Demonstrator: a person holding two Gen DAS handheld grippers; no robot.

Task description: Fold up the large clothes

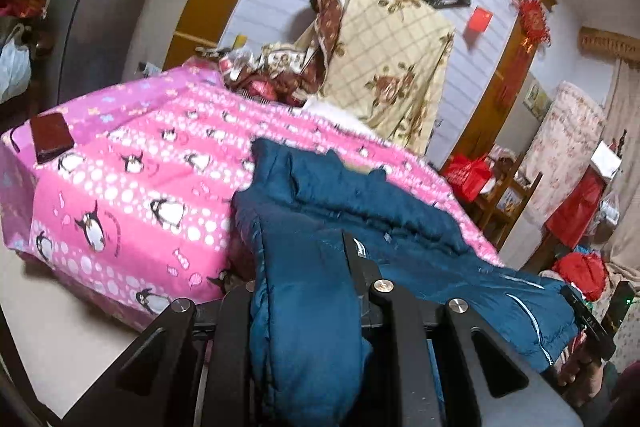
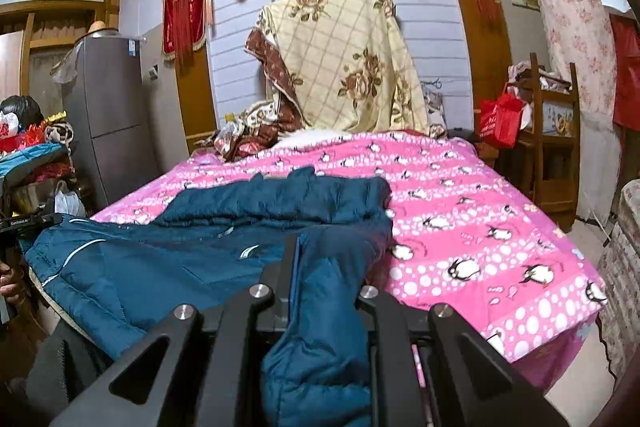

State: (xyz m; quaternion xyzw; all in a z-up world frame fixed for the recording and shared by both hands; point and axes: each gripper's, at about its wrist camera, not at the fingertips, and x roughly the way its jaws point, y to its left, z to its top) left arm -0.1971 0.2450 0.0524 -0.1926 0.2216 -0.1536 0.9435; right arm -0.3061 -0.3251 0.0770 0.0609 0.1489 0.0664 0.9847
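Blue jacket (image 1: 352, 211) clamped between both jaws (hem lifted).

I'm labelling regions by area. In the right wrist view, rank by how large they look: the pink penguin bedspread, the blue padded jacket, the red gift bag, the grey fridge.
1. pink penguin bedspread
2. blue padded jacket, though it lies nearest the camera, which inflates it
3. grey fridge
4. red gift bag

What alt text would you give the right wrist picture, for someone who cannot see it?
The right gripper is shut on a fold of a teal padded jacket, which lies across a bed with a pink penguin-print cover. Behind it, a floral blanket hangs against a wall with red decorations.
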